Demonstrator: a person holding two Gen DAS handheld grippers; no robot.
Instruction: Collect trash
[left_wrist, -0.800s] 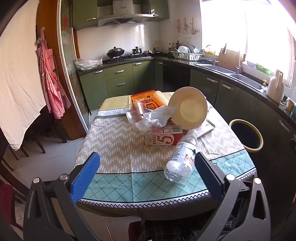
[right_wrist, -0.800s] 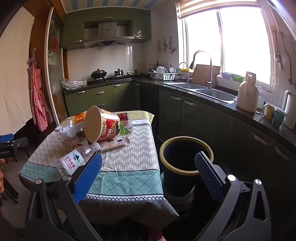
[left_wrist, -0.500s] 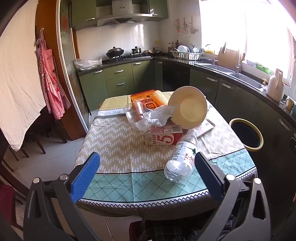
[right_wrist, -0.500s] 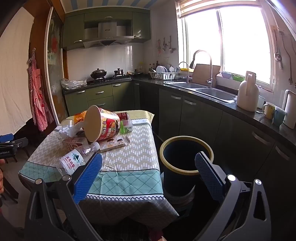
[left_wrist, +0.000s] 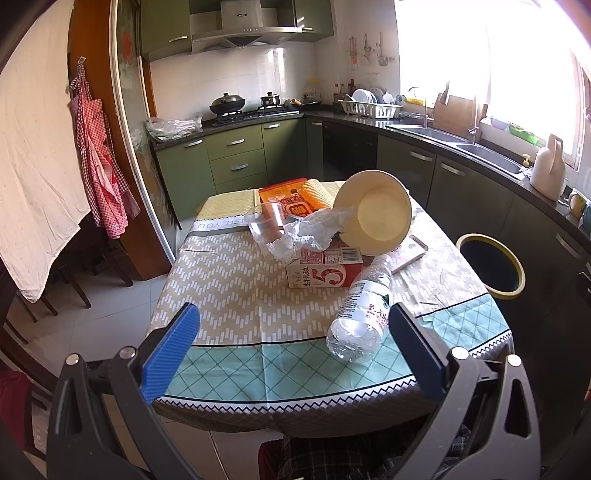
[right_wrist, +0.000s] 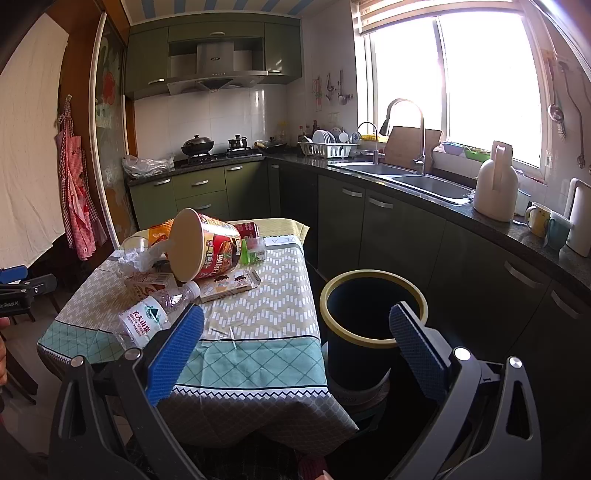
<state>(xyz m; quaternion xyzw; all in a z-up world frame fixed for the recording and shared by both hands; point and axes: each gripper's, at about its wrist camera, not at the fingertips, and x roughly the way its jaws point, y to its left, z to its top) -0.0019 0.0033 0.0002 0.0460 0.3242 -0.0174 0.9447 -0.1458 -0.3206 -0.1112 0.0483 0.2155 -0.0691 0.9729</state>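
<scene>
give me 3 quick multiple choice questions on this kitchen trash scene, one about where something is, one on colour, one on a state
1. Where is the trash bin?
A. on the table
B. on the floor beside the table, towards the sink counter
C. under the stove

2. What colour is the bin's rim?
A. red
B. white
C. yellow

3. How is the plastic water bottle?
A. lying on its side on the tablecloth
B. standing upright
C. held in the fingers of the left gripper

Answers:
1. B, the right wrist view shows it standing on the floor between the table and the dark cabinets.
2. C, a yellow ring tops the dark bin in both views.
3. A, it lies flat near the table's front edge; the left gripper and the right gripper are both open and hold nothing.
</scene>
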